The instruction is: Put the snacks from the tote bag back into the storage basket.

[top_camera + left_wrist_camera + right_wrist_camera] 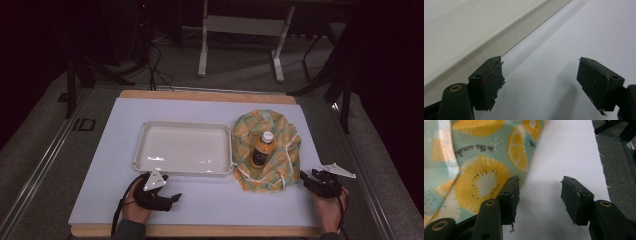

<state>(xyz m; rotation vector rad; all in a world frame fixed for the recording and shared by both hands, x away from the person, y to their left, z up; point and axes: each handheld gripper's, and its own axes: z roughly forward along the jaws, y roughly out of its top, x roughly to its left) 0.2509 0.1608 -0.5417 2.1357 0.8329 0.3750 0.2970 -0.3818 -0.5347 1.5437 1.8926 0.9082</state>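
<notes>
A small bottle [262, 148] with a white cap and orange contents lies on a fruit-print cloth [265, 150] right of a shallow white tray [182, 149]. My left gripper [170, 199] rests on the white sheet just below the tray's front left corner, jaws open and empty; its own view has the tray's wall [499, 37] to the left. My right gripper [306, 180] sits at the cloth's lower right edge, jaws open with bare sheet between them. In its own view the cloth [481, 165] lies beside the left jaw.
A white sheet [210, 200] covers the wooden board. Its right edge [600, 157] runs close past my right gripper, with grey floor beyond. A white frame's legs [240, 45] stand behind the table.
</notes>
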